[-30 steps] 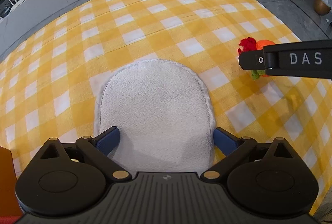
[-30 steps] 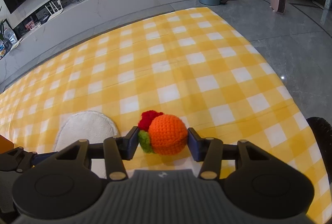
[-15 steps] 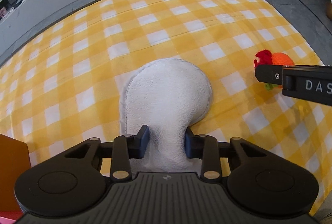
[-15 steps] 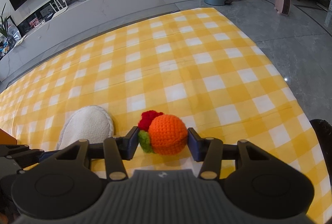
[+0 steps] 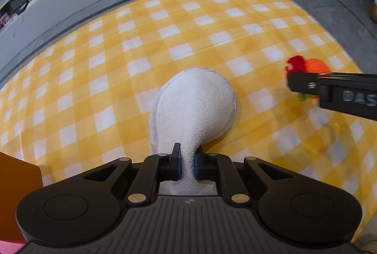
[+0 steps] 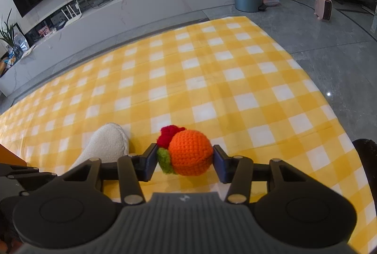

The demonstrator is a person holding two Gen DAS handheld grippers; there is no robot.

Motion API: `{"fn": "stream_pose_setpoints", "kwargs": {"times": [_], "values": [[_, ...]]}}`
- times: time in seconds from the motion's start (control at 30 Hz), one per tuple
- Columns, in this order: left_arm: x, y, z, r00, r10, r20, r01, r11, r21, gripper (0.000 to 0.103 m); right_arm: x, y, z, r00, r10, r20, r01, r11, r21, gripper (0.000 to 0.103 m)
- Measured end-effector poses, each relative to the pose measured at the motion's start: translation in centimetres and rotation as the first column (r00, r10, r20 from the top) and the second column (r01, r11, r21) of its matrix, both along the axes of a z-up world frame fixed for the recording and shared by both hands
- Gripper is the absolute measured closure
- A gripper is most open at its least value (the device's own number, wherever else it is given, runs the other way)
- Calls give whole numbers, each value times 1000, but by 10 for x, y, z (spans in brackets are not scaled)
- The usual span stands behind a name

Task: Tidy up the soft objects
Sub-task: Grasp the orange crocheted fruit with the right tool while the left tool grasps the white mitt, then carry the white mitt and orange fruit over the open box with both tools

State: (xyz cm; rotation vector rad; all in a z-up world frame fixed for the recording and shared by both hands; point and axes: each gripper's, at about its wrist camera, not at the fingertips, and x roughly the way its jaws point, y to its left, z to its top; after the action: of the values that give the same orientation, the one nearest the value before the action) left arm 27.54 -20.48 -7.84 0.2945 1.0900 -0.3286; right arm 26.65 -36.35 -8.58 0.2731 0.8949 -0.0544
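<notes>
Both grippers grip soft things above the yellow checked cloth (image 6: 212, 79).
Left gripper (image 5: 187, 165), jaws closing, pinches the near end of the white fleece pad (image 5: 195, 103), bunching it; right gripper (image 6: 185, 163), to its right, clamps the orange crochet ball (image 6: 189, 152).

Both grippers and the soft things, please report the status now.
Left gripper closing, white fleece pad pinched between its jaws. Right gripper clamped on crochet orange. Checked cloth ahead, nothing in the way.
</notes>
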Motion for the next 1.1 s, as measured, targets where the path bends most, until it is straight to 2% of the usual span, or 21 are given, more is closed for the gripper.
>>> {"fn": "stream_pose_setpoints", "kwargs": {"times": [0.2, 0.47, 0.67, 0.87, 0.97, 1.1], "values": [[-15, -7, 24, 998, -46, 50, 49, 997, -62, 92, -7, -1, 9, 999, -4, 32, 3, 1000, 17, 54], [-35, 6, 75, 991, -6, 134, 25, 990, -140, 92, -23, -29, 24, 989, -115, 88, 110, 992, 62, 54], [-60, 33, 119, 976, 23, 215, 16, 984, -178, 92, -29, -22, 34, 988, -102, 116, 97, 994, 49, 54], [-99, 91, 163, 939, 127, 319, -40, 963, -268, 92, -31, -6, 48, 987, -54, 154, 47, 998, 46, 54], [-118, 127, 181, 913, 187, 363, -71, 948, -309, 92, -35, 5, 56, 984, -26, 177, 17, 998, 55, 54], [-137, 178, 191, 886, 286, 364, -114, 897, -426, 92, -51, 29, 69, 976, 6, 219, -32, 993, 114, 54]]}}
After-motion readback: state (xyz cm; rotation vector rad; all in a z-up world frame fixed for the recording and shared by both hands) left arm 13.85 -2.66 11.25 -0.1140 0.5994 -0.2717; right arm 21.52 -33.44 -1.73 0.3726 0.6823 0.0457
